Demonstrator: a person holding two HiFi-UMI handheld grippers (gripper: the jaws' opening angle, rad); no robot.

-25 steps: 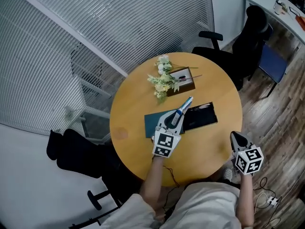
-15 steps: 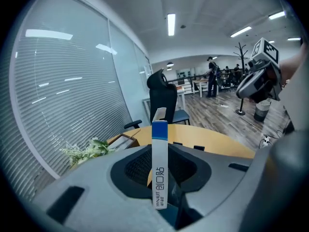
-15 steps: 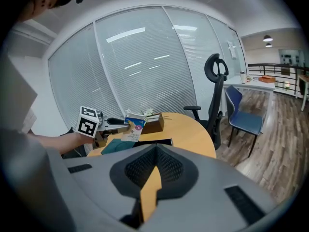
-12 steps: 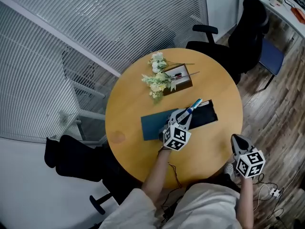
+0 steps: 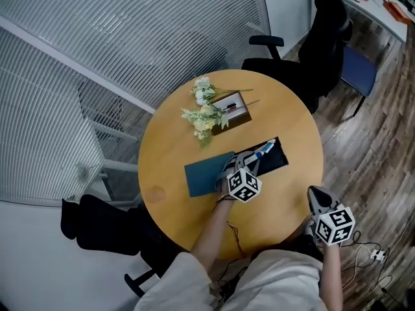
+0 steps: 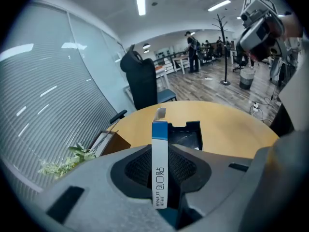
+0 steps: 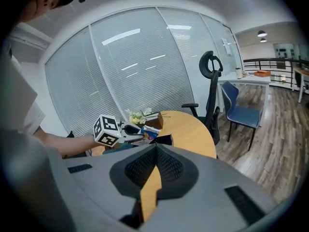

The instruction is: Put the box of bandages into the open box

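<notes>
A white and blue box of bandages (image 6: 160, 163) stands edge-on between the pads of my left gripper (image 6: 160, 151), which is shut on it. In the head view the left gripper (image 5: 249, 164) reaches over the open black box (image 5: 277, 161) in the middle of the round table, and the box of bandages (image 5: 263, 150) pokes out over the box's inside. The black box (image 6: 187, 137) lies just ahead of the jaws. Its teal lid (image 5: 202, 175) lies flat to the left. My right gripper (image 5: 315, 193) hangs off the table's near right edge, jaws together, holding nothing (image 7: 155, 151).
A bunch of pale flowers (image 5: 201, 112) and a small brown box (image 5: 233, 105) sit at the table's far side. A black office chair (image 5: 324, 31) stands behind the round wooden table (image 5: 162, 154), another chair (image 5: 97, 222) at the near left. A glass wall with blinds runs along the left.
My left gripper has sunk and moved right with the box of bandages, from above the teal lid to over the open black box. The right gripper has stayed put.
</notes>
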